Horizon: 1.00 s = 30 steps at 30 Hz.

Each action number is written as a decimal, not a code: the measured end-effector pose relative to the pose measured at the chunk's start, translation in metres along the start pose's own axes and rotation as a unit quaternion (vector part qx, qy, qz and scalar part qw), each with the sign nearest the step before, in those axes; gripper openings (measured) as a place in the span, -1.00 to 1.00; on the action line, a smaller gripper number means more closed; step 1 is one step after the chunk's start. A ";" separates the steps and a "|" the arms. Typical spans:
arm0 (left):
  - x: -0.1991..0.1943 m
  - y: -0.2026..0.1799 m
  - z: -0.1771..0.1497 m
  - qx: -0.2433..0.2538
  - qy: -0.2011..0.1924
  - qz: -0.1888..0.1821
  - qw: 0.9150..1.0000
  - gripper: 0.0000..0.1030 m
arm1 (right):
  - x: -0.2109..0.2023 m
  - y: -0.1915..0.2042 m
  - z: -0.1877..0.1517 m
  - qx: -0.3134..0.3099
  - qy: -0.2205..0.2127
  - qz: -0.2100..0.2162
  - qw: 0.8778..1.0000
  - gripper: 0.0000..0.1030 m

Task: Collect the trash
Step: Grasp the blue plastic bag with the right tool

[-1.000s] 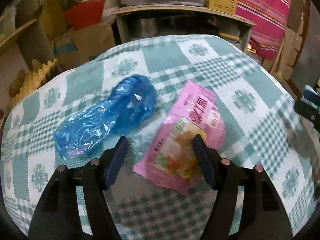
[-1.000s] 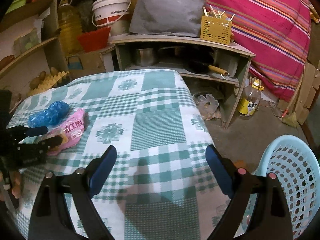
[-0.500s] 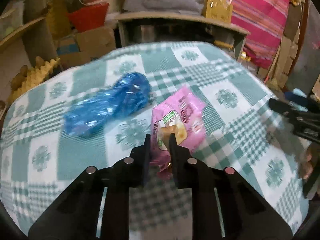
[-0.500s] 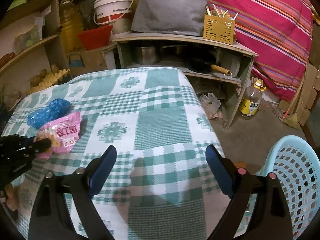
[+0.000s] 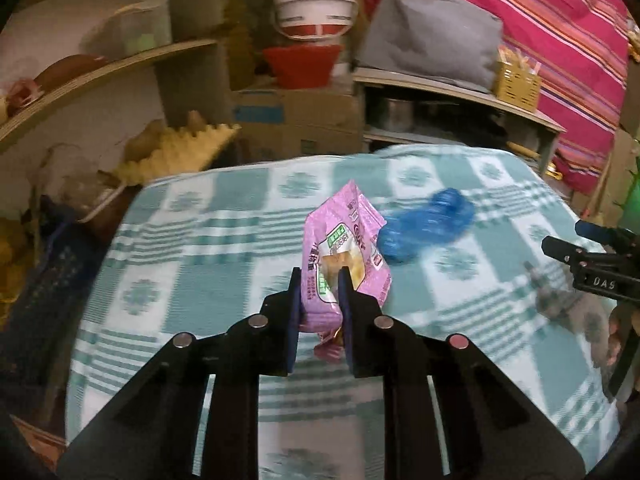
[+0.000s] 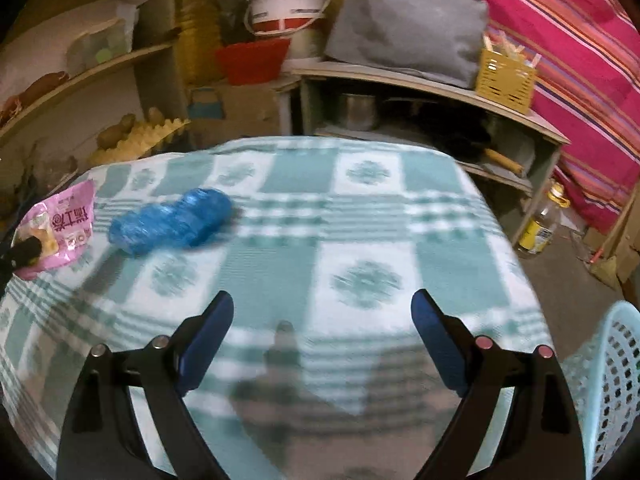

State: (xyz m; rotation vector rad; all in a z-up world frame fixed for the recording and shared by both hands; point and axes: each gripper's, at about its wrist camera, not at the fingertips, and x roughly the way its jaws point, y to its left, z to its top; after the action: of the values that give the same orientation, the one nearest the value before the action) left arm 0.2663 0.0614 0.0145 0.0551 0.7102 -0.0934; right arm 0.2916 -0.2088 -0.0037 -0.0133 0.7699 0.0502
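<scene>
My left gripper (image 5: 320, 276) is shut on a pink snack wrapper (image 5: 344, 240), which hangs lifted above the green checked tablecloth (image 5: 224, 248). The same pink wrapper (image 6: 60, 228) shows at the far left of the right wrist view, pinched by a dark fingertip. A crumpled blue plastic bag (image 5: 428, 224) lies on the cloth just right of the wrapper; in the right wrist view the blue bag (image 6: 172, 222) lies ahead and to the left. My right gripper (image 6: 322, 304) stands open over the cloth with nothing between its fingers.
A light blue perforated basket (image 6: 612, 380) stands on the floor at the table's right. Behind the table are a low shelf (image 6: 420, 84) with pots, a yellow holder (image 6: 506, 80), a white bucket (image 6: 286, 4) and a bottle (image 6: 542, 224) on the floor.
My left gripper closed on the pink wrapper and lifted it off the cloth, swinging left. The right gripper moved left over the table, still open.
</scene>
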 end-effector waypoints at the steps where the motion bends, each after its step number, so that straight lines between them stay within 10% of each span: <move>1: 0.001 0.006 0.001 -0.006 -0.002 0.001 1.000 -0.68 | 0.004 0.013 0.007 -0.006 0.000 0.005 1.000 0.72; 15: 0.012 0.050 0.007 -0.050 -0.006 0.028 0.998 -0.68 | 0.086 0.095 0.038 -0.045 0.059 0.000 0.997 0.69; 22: 0.012 0.045 0.009 -0.051 -0.007 0.028 0.998 -0.68 | 0.084 0.099 0.026 -0.052 0.067 0.056 0.995 -0.41; 30: 0.003 0.021 0.015 -0.037 -0.017 0.016 0.999 -0.68 | 0.016 0.035 0.019 -0.024 0.008 0.041 0.999 -0.60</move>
State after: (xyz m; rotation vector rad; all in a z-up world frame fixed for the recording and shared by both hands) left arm 0.2809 0.0803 0.0242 -0.0055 0.6788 -0.0376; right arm 0.3143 -0.1724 -0.0013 -0.0271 0.7854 0.1474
